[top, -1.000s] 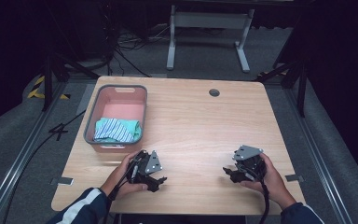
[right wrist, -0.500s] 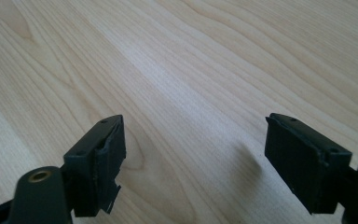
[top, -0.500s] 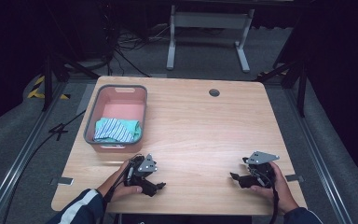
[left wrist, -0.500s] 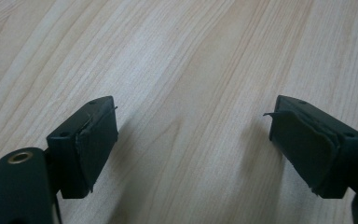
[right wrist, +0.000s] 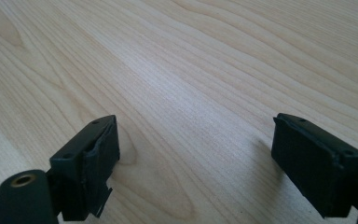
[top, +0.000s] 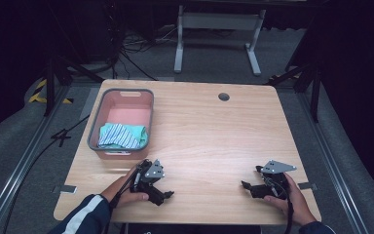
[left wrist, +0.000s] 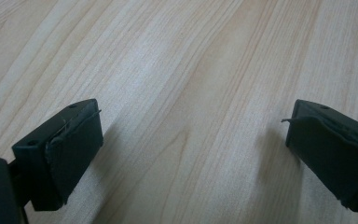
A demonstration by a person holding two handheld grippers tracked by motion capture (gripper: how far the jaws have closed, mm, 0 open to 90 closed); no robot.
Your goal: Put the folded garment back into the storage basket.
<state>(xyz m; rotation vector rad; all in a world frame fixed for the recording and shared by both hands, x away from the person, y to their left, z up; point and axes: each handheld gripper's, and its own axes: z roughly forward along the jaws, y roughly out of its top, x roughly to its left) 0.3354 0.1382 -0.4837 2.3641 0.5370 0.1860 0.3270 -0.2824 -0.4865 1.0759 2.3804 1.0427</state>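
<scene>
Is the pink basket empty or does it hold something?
Not empty: a crumpled striped cloth lies in the near end of the basket.

Both your grippers sit low at the near edge, fingers spread.

Your left hand (top: 121,192) holds the left gripper (top: 161,194); your right hand (top: 292,202) holds the right gripper (top: 251,179). Each gripper's fingers (left wrist: 70,154) stand wide apart, nothing between them.

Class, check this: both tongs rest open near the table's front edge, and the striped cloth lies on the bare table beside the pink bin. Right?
Not quite. The striped cloth lies inside the pink bin, at its near end, as the high view shows. The left tongs and right tongs are indeed open near the front edge of the table.
</scene>
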